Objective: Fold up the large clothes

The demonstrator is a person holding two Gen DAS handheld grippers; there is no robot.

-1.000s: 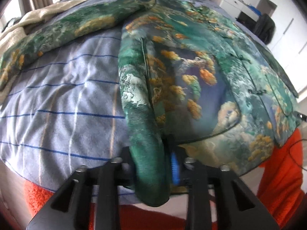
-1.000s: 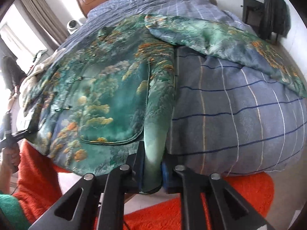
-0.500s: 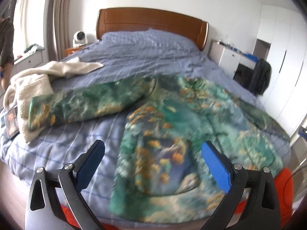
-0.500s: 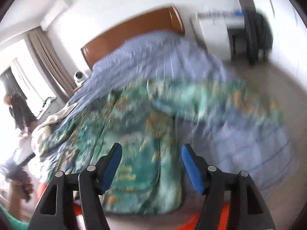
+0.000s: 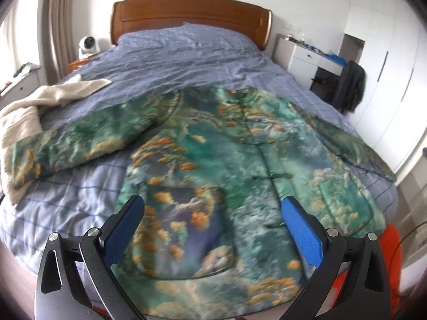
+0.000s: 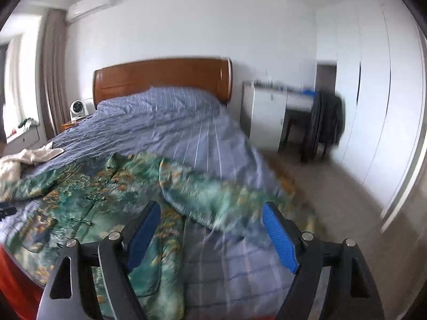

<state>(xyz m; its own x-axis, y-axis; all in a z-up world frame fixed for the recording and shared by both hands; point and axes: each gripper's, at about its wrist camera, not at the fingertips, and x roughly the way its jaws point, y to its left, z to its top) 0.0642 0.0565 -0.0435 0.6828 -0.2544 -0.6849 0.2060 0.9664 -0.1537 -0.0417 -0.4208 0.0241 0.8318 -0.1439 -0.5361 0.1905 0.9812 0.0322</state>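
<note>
Left wrist view: the bed point(image 5: 186, 53), covered by a blue checked quilt, fills the field, and the task's garment, a large green-and-orange printed jacket point(image 5: 213, 165), lies spread flat, front up, across its near half. The jacket's long axis runs from the hem at the near edge of the bed to the collar toward the headboard point(image 5: 192, 13), roughly along the line of sight; its sleeves extend crosswise, the left sleeve point(image 5: 74, 144) reaching toward a cream garment point(image 5: 26, 106) at the bed's left side.

The left hand-held gripper point(image 5: 213, 229) hangs just above the hem and lower pocket, jaws spread wide and empty, with the jacket body directly ahead and below.

Right wrist view: the right hand-held gripper point(image 6: 213, 234) is likewise spread wide, gripping nothing. The jacket point(image 6: 93, 200) body lies ahead and to its left, while the right sleeve point(image 6: 213, 194) crosses the quilt between and just beyond its fingers; motion blur makes the cuff's exact position uncertain.

Judged from this layout, each hand-held gripper is nearer its own sleeve, so a lengthwise fold would bring each sleeve inward across the body.
</note>
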